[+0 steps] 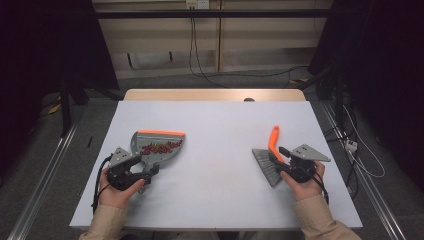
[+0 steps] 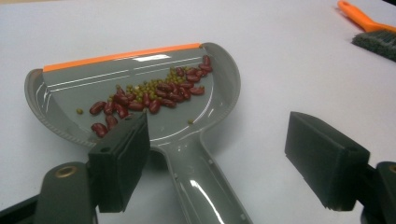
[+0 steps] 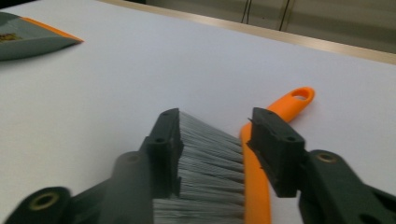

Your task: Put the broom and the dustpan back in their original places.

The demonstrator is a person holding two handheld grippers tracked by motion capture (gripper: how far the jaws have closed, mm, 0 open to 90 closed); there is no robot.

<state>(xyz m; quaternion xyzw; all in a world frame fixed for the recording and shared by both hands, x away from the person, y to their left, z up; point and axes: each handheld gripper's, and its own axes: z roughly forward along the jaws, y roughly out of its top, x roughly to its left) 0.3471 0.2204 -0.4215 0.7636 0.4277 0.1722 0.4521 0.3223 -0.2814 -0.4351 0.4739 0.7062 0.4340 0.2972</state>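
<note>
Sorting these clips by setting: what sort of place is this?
Probably a lab or recording workspace, not a home: a bare white table set against dark curtains, loose cables on the floor behind, and a dustpan of beans laid out with a brush.

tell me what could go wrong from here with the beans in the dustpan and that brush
The left gripper stands open around the dustpan handle, so lifting now could miss it or tip out the beans. The right gripper straddles the brush without clearly pinching it, so the brush might slip.
</note>
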